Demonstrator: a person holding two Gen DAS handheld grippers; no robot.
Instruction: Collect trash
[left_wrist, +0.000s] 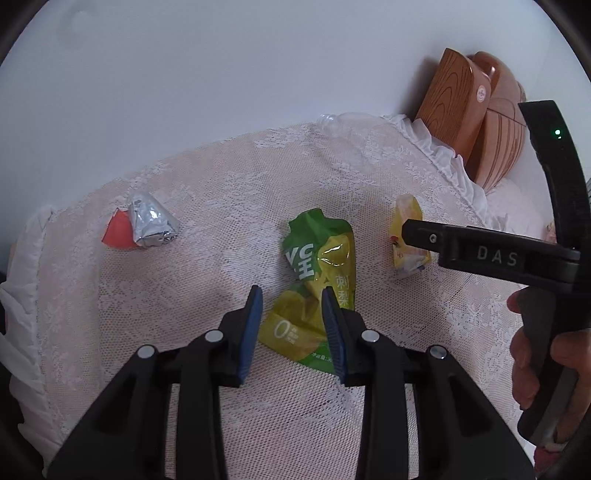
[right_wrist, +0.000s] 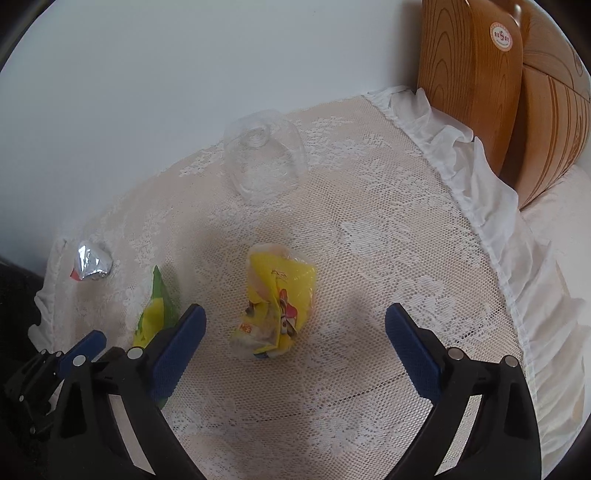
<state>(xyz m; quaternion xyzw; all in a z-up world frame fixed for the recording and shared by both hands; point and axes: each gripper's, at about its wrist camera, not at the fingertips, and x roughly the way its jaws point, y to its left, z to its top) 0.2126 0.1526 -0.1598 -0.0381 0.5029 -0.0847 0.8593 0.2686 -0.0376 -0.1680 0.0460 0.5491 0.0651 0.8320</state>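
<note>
Pinching the green pouch (left_wrist: 317, 291), our left tool (left_wrist: 291, 325) was clamped shut. Our right tool (right_wrist: 295, 332) gaped over the yellow wrapper (right_wrist: 277, 306). Crinkly film could have slipped free.

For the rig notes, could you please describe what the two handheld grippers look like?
Both are black plastic. The left gripper and right gripper each carry two fingers faced with ribbed blue pads and round silver pins at the pivots. Seen from the left wrist, the right one bears raised "DAS" lettering and a small green light.
</note>
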